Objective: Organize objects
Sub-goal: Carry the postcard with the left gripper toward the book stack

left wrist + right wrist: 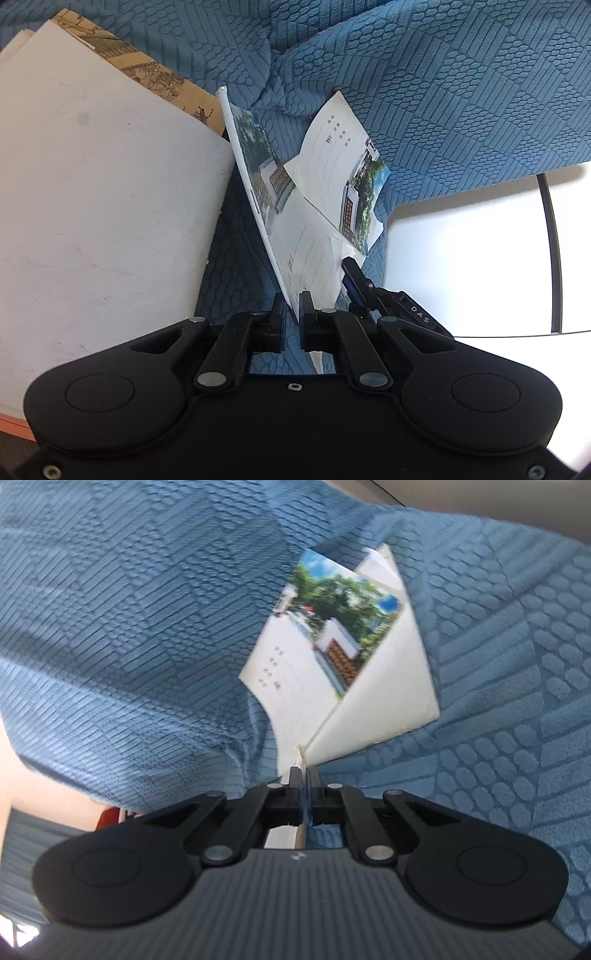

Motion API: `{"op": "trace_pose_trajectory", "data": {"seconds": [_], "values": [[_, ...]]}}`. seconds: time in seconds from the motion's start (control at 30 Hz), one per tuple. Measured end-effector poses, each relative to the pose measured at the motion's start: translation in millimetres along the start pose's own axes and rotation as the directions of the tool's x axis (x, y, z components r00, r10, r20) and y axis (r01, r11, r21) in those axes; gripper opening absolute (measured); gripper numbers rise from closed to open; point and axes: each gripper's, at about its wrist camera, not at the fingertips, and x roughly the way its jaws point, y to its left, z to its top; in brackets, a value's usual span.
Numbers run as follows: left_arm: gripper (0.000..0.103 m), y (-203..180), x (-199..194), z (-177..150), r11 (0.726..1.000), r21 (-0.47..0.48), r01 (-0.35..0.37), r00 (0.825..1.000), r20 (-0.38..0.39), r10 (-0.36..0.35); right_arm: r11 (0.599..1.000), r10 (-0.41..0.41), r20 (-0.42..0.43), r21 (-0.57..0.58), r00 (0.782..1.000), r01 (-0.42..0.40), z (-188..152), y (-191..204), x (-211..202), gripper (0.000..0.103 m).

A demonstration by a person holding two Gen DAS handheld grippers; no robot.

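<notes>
My left gripper (291, 306) is shut on the edge of a thin notebook (273, 206) with a campus photo on its cover, held on edge above the blue sofa cover. A second notebook (343, 173) with the same cover lies tilted just right of it. The other gripper's black finger (356, 277) shows at that second notebook's lower corner. In the right wrist view my right gripper (301, 779) is shut on the corner of a photo-cover notebook (314, 664), which fans out ahead with a white notebook (380, 701) beside it.
A large white book (103, 206) fills the left of the left wrist view, with a brown patterned book (147, 74) under it. The textured blue sofa cover (443, 92) lies behind everything. A bright white surface (480, 251) lies at the right.
</notes>
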Motion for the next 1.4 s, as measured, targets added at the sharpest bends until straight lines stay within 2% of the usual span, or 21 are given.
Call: {"op": "trace_pose_trajectory", "data": {"seconds": [0.13, 0.3, 0.53, 0.73, 1.17, 1.4], "values": [[0.006, -9.8, -21.3, 4.0, 0.998, 0.067, -0.009, 1.0, 0.025, 0.008, 0.998, 0.032, 0.022, -0.062, 0.999, -0.03, -6.6, 19.3, -17.6, 0.005], [0.006, -21.3, -46.6, 11.0, 0.993, 0.117, 0.011, 0.999, 0.041, -0.015, 0.987, 0.037, 0.089, -0.159, 0.995, -0.022, -18.4, 52.3, -46.8, 0.005], [0.006, -37.6, -81.1, 22.3, 0.988, 0.152, 0.028, 0.998, 0.052, -0.037, 0.978, 0.069, 0.14, -0.207, 0.988, -0.039, -35.2, 94.9, -69.8, 0.005], [0.006, -58.9, -122.5, 31.9, 0.97, 0.243, 0.015, 0.998, 0.057, -0.029, 0.963, 0.118, 0.188, -0.26, 0.975, -0.066, -60.1, 138.2, -88.2, 0.005], [0.006, -51.5, -198.1, 39.5, 0.952, 0.306, 0.011, 0.996, 0.077, -0.036, 0.938, 0.136, 0.166, -0.338, 0.977, -0.074, -111.8, 192.9, -107.8, 0.005], [0.006, -30.4, -214.8, 41.4, 0.942, 0.334, -0.028, 0.995, 0.101, -0.006, 0.927, 0.073, 0.133, -0.375, 0.988, -0.018, -138.9, 199.3, -96.1, 0.005]]}}
